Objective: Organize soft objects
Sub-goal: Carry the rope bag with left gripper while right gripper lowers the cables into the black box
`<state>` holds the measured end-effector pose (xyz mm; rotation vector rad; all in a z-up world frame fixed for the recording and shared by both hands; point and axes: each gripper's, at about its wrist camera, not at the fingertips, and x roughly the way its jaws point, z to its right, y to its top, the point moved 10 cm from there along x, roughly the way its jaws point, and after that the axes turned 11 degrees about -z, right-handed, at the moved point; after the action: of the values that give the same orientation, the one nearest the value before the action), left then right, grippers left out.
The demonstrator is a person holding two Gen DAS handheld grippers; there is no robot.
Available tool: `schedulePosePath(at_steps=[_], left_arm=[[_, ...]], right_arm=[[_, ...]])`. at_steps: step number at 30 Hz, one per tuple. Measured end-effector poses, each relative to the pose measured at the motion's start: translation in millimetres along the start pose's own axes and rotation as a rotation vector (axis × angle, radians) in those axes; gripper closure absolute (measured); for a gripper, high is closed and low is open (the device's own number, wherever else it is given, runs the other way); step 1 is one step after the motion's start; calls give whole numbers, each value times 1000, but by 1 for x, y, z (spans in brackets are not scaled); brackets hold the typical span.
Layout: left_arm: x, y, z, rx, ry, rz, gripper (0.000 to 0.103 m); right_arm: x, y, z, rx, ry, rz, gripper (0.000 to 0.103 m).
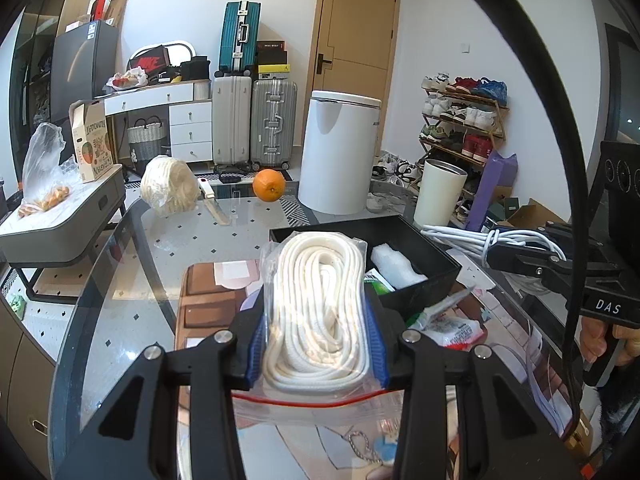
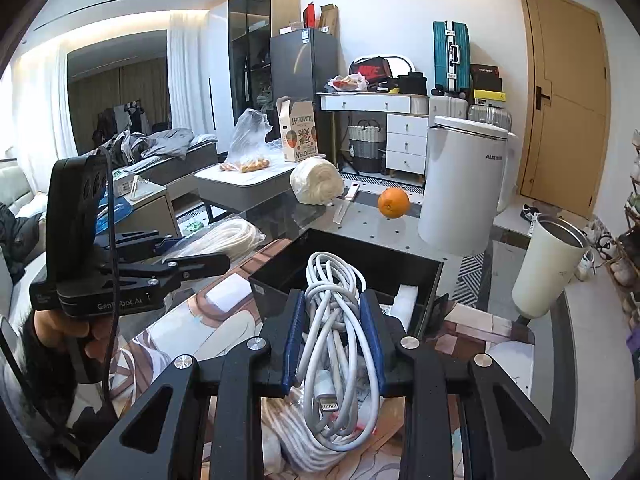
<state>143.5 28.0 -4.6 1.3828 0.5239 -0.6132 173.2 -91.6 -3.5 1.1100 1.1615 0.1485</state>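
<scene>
My left gripper [image 1: 318, 316] is shut on a clear zip bag of coiled white rope [image 1: 318, 304] and holds it above the table, left of the open black box [image 1: 424, 276]. My right gripper [image 2: 334, 328] is shut on a bundle of white charging cables [image 2: 336, 320] and holds it at the near edge of the black box [image 2: 280, 280]. A white foam piece [image 1: 394, 266] and a green packet lie inside the box. Each gripper shows in the other view: the right one [image 1: 516, 254] with cables, the left one [image 2: 192, 256] with the rope bag [image 2: 224, 238].
On the glass table stand a cream tumbler [image 1: 438, 194], an orange [image 1: 269, 185], a bagged ball of cream yarn [image 1: 170, 186] and a knife [image 1: 212, 200]. A red-and-white packet [image 1: 452, 326] lies by the box. A white bin [image 1: 340, 152] stands behind the table.
</scene>
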Motion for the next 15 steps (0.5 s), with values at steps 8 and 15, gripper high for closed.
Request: schedulePosePath(at_steps=[8, 15], left_arm=[[13, 17, -4, 0, 8, 14, 63], [33, 29, -6, 1, 12, 7, 63]], right_arm=[[11, 14, 15, -1, -21, -4, 75], [35, 21, 25, -10, -25, -36, 75]])
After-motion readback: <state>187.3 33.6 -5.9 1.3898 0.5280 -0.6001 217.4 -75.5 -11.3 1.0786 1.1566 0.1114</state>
